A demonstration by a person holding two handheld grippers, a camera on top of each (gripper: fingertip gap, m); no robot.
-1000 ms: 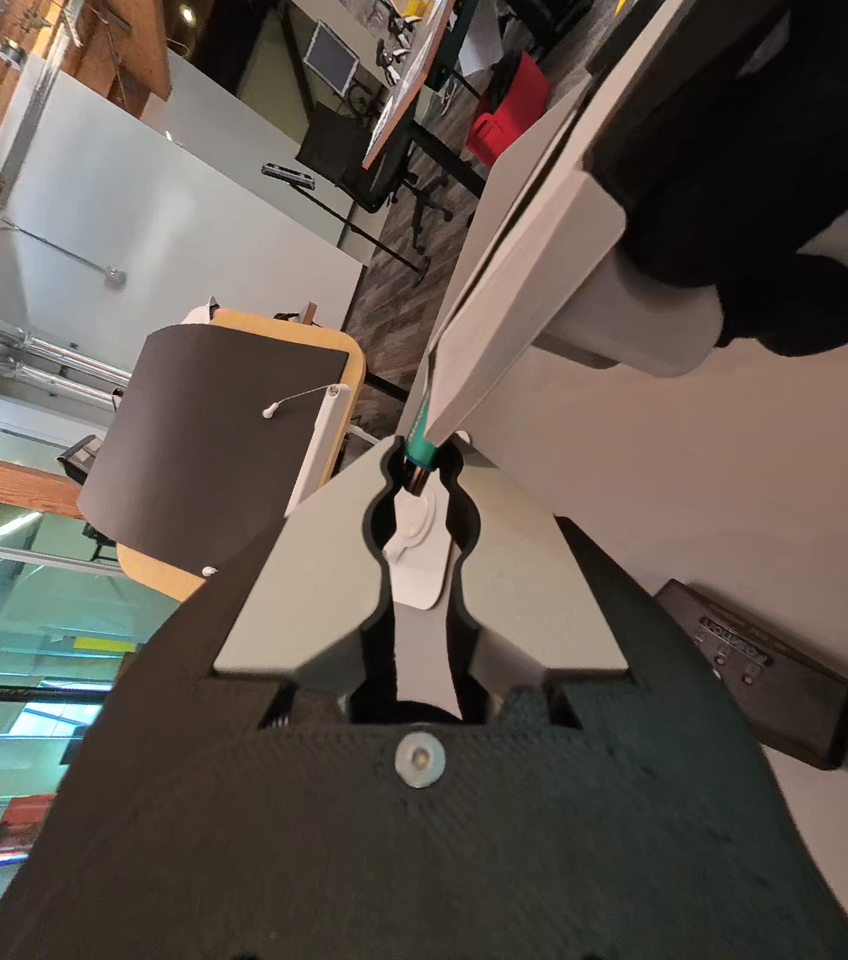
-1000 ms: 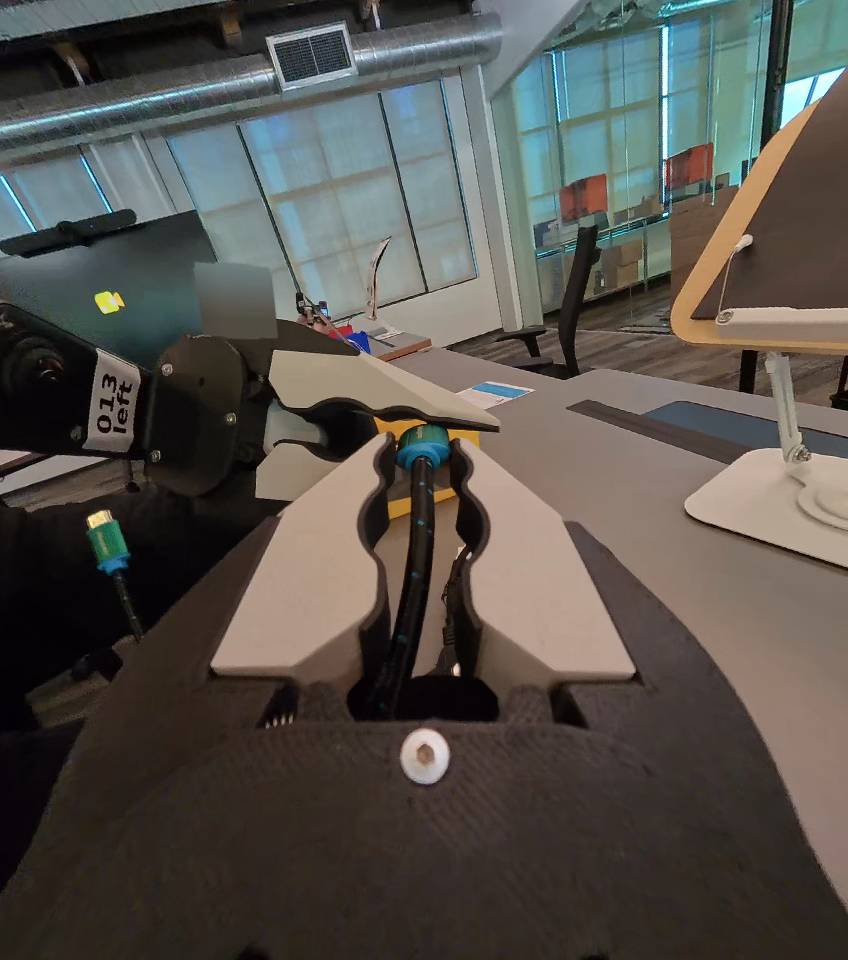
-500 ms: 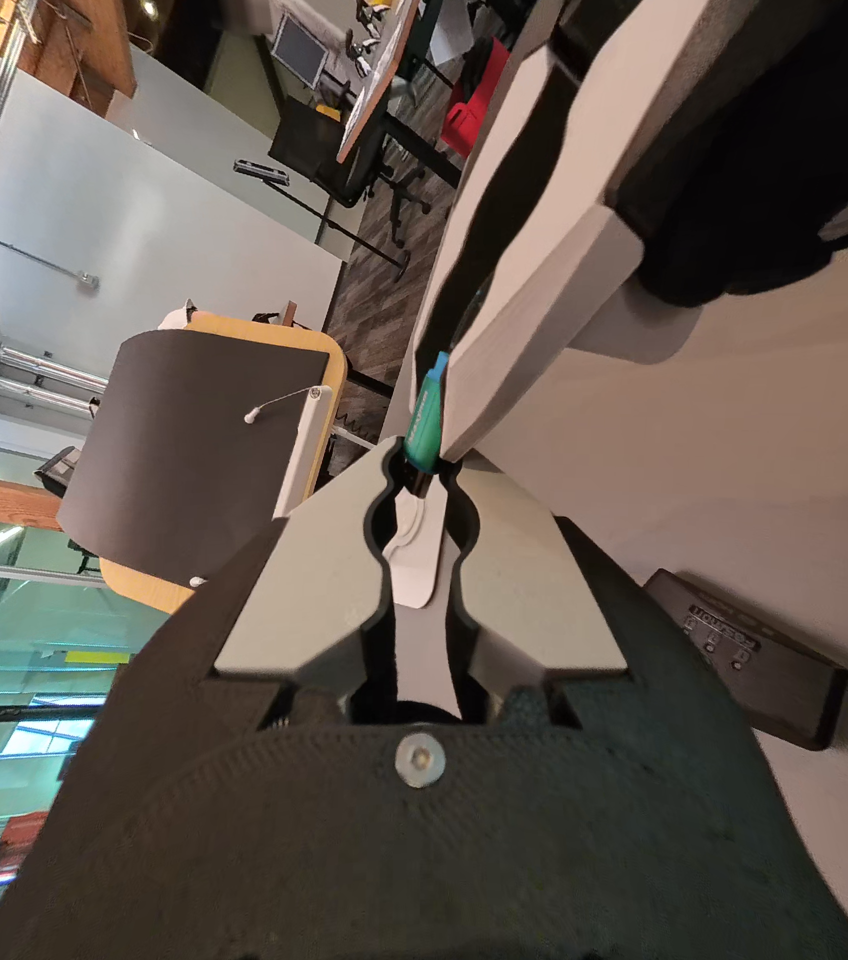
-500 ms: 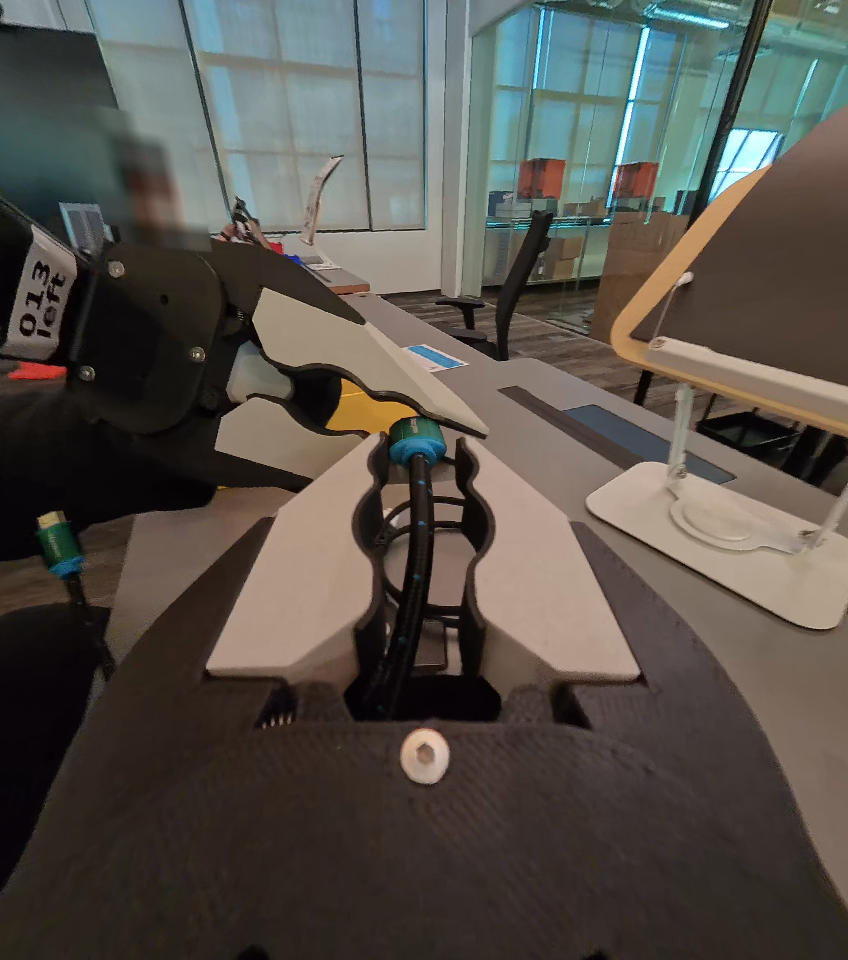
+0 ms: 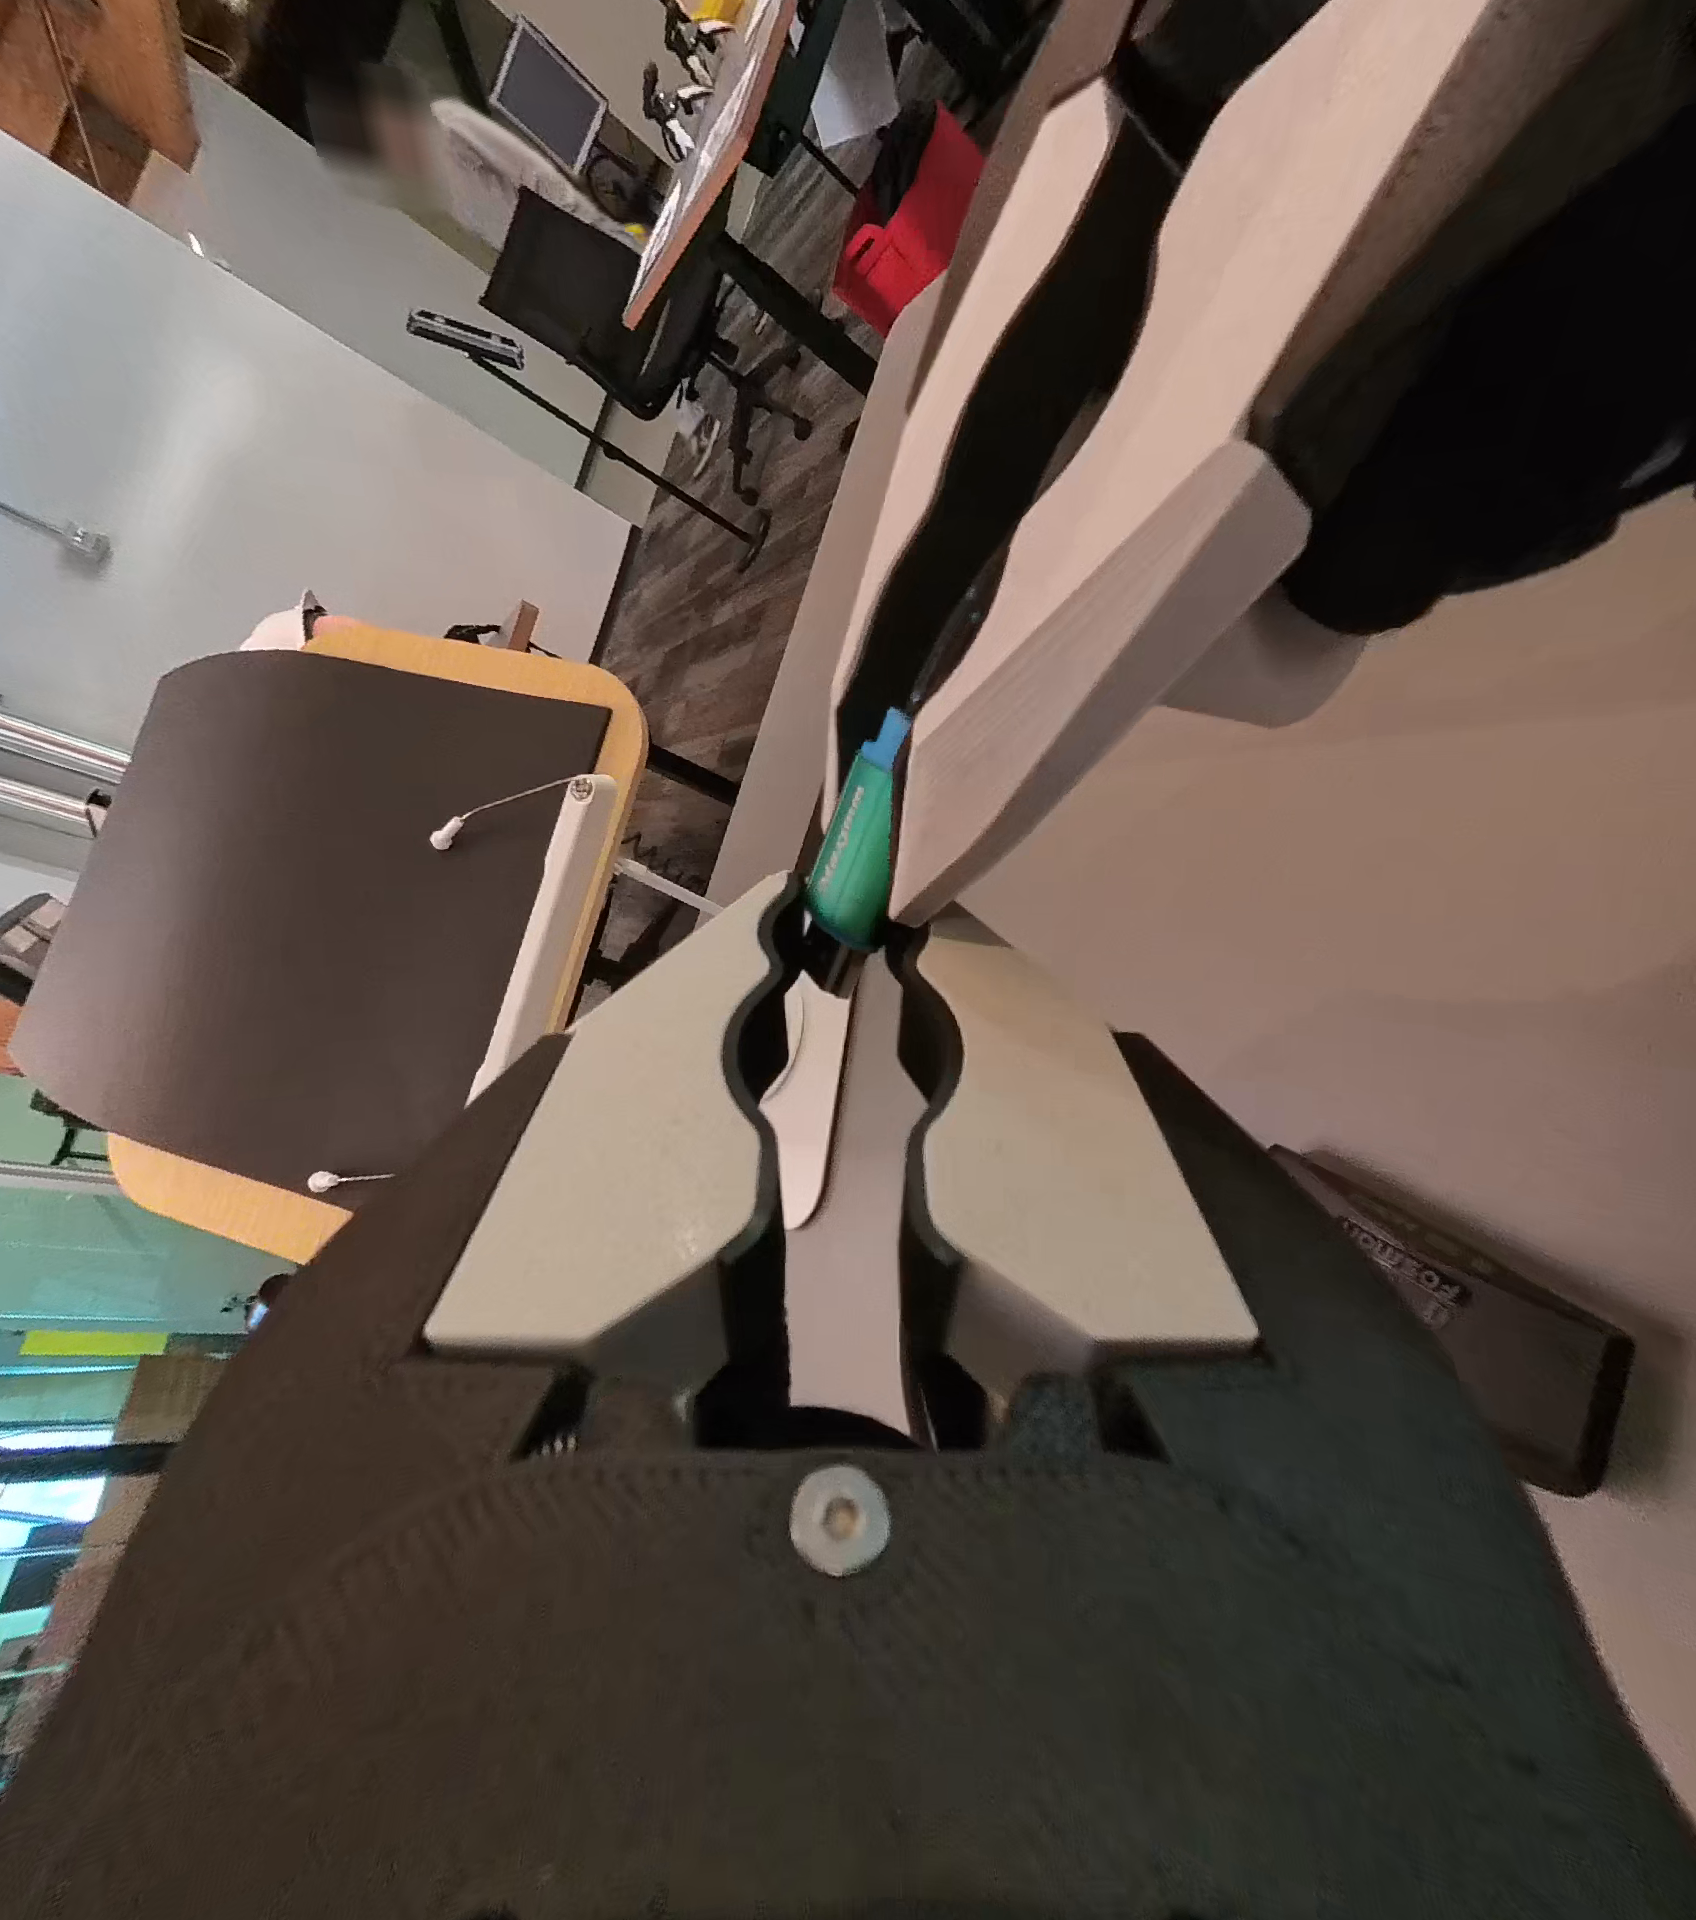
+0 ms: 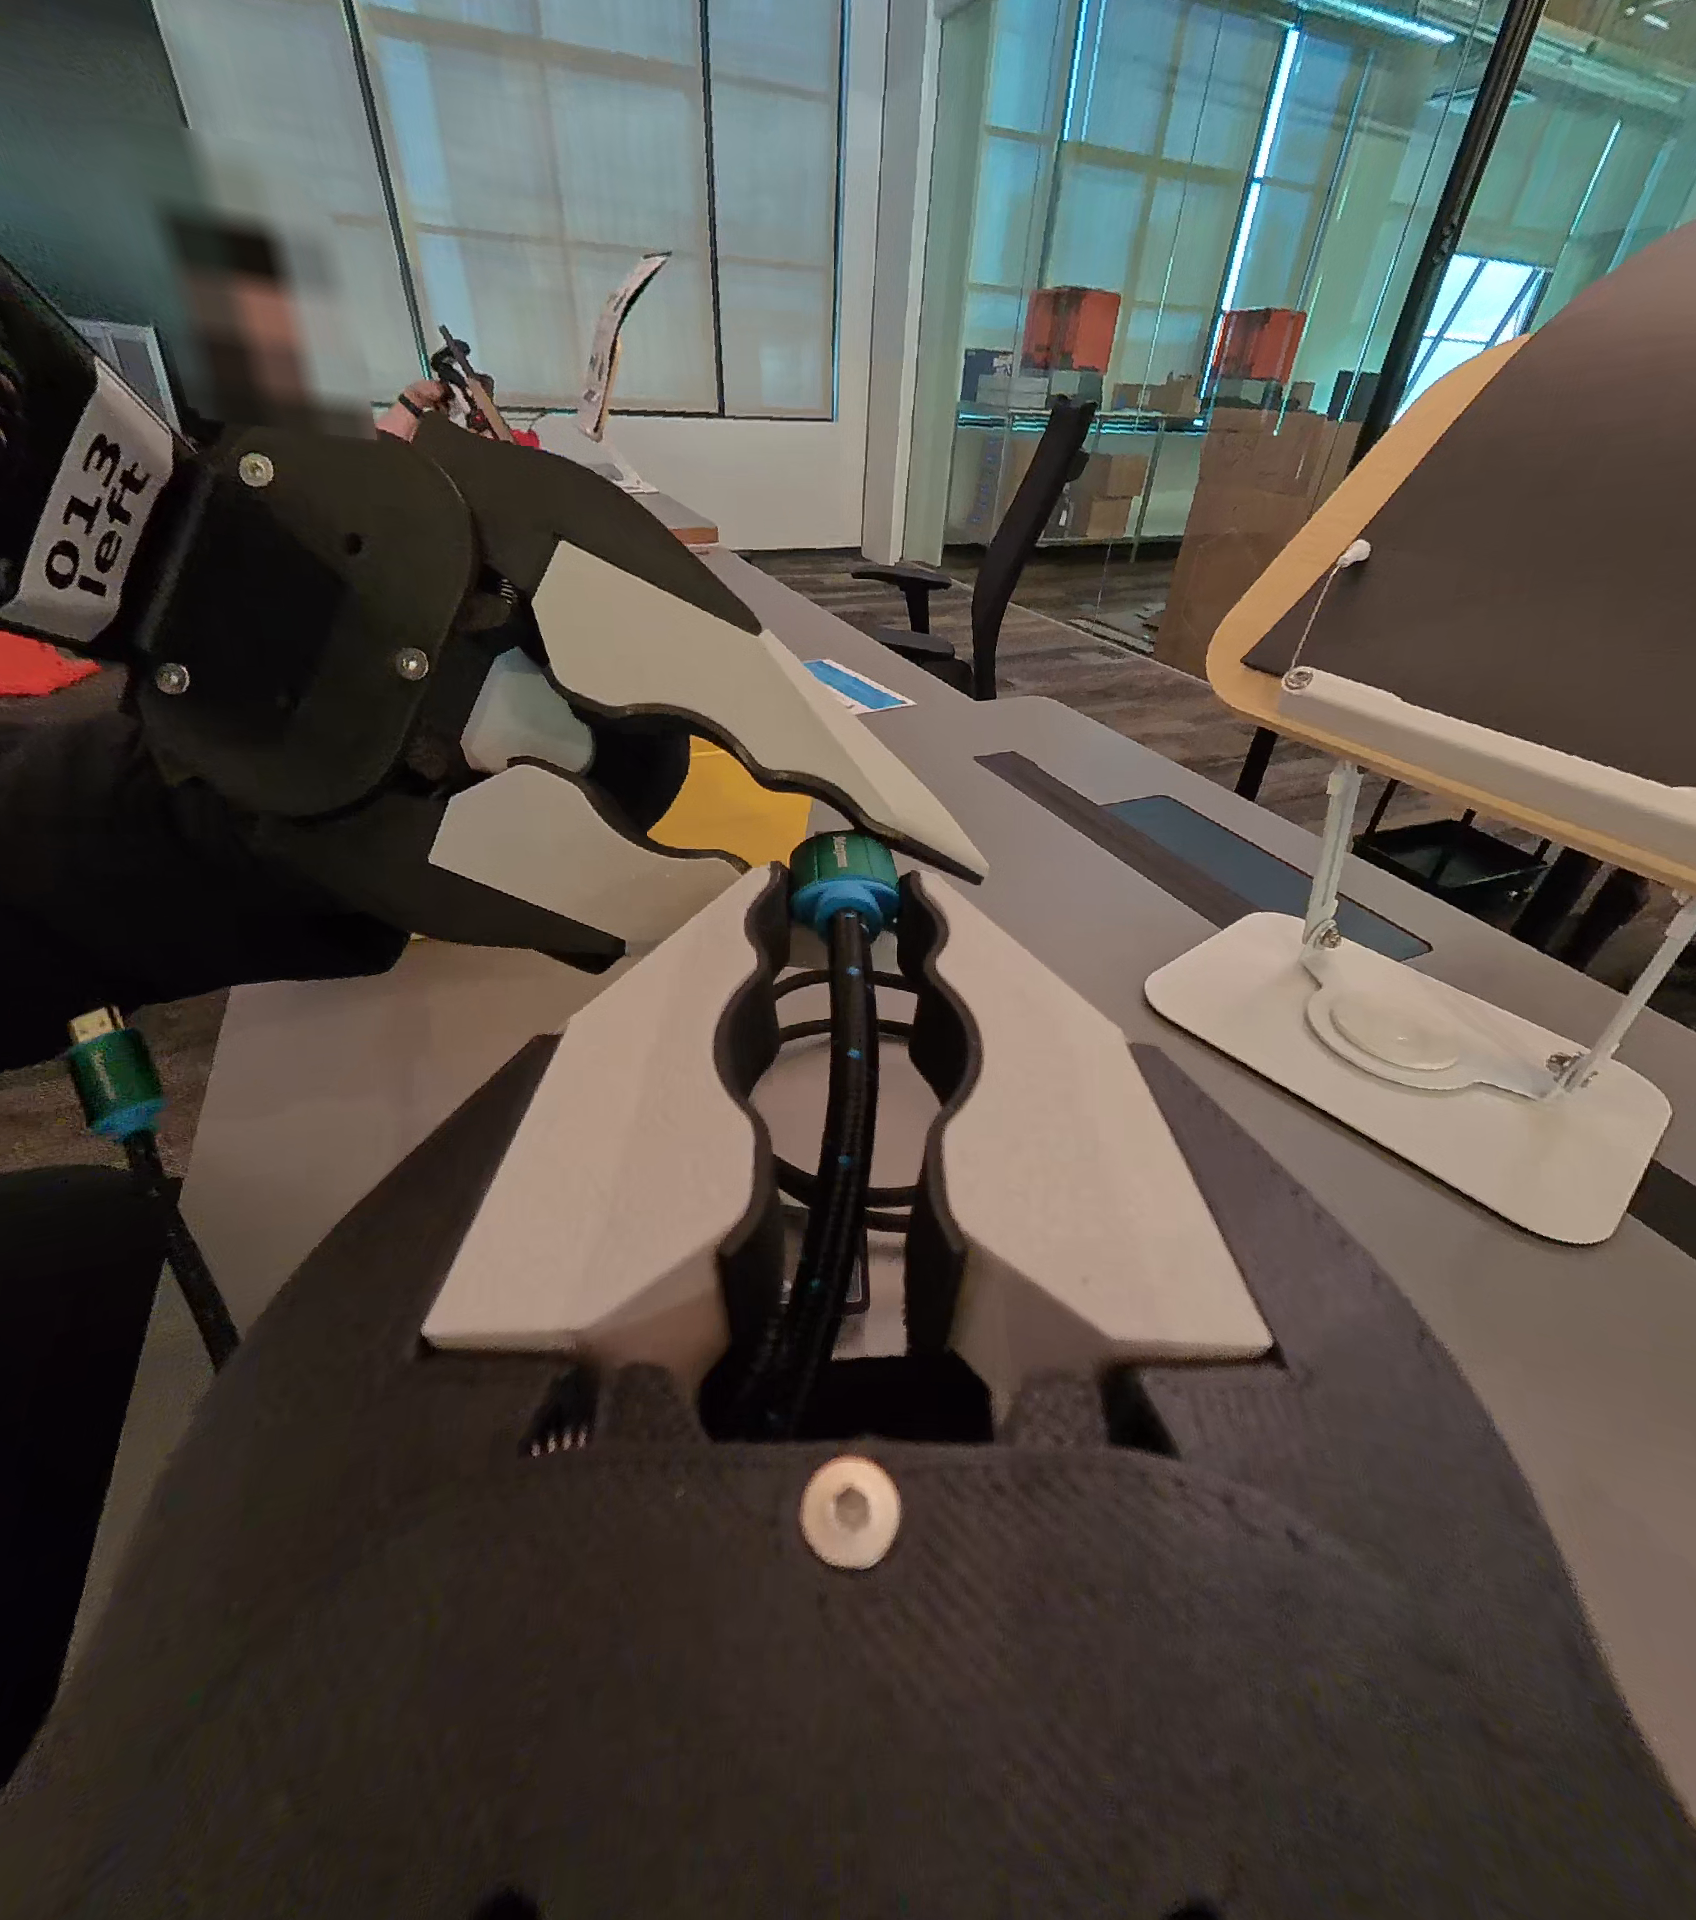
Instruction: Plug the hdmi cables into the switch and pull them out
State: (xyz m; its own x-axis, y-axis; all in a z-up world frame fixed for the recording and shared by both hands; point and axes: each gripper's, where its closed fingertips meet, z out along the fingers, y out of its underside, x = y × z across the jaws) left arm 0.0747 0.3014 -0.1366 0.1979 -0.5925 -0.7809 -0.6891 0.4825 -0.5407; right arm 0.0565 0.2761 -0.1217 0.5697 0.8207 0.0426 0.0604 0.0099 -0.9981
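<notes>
My right gripper (image 6: 841, 883) is shut on a green HDMI plug (image 6: 836, 864) with a blue collar. Its black braided cable (image 6: 844, 1091) runs back between the fingers. In the left wrist view the plug (image 5: 849, 857) points down from the right gripper's pale fingers (image 5: 1083, 644). Its nose sits between the tips of my left gripper (image 5: 842, 920), whose jaws stand slightly apart. The black HDMI switch (image 5: 1509, 1340) lies on the table to the right. A second green plug (image 6: 101, 1070) hangs off the table's left edge.
A white stand (image 6: 1395, 1091) carrying a tan-edged black panel (image 5: 335, 914) stands on the grey table (image 6: 1446, 1455) to the right. A yellow object (image 6: 730, 821) sits behind the left gripper's upper finger (image 6: 719, 707). An office chair (image 6: 1010, 540) is beyond the table. The grippers are tip to tip, or close to it. The black HDMI switch (image 5: 1509, 1340) is about equally far from each gripper, around 20 cm.
The two grippers have drawn together. The plug has tilted to show more of its green body, and its nose now lies between the left fingertips. The left jaws' gap looks unchanged.
</notes>
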